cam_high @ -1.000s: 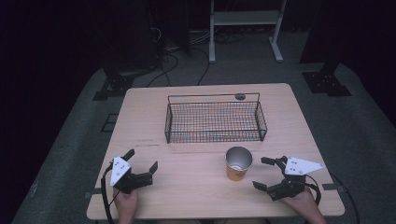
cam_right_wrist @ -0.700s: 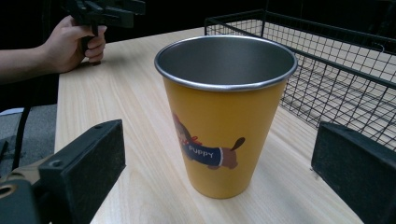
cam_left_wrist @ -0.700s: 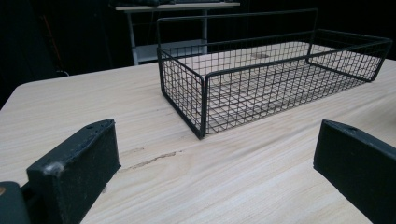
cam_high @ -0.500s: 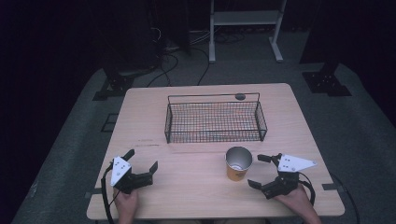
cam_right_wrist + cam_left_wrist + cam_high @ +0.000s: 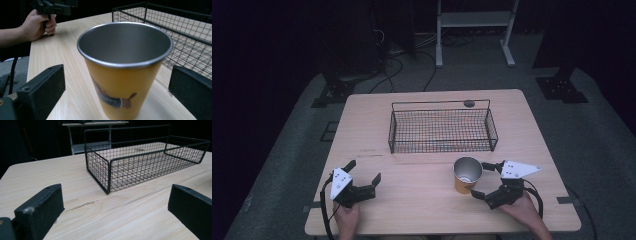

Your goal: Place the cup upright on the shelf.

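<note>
Closing in on the orange metal cup (image 5: pixel 467 175), I am bringing my right tool (image 5: pixel 487 180) around it: in the right gripper view its jaws are standing wide apart, one on each side of the cup (image 5: pixel 124 72), neither touching it. The cup is standing upright on the counter (image 5: pixel 422 200), just in front of the wire basket (image 5: pixel 441 131), which is holding nothing. My left tool (image 5: pixel 363 176) is resting near the counter's front left corner, jaws spread and gripping nothing. I am judging the work as barely begun: the grasp, the lift and presumably the placing into the basket are all remaining.
</note>
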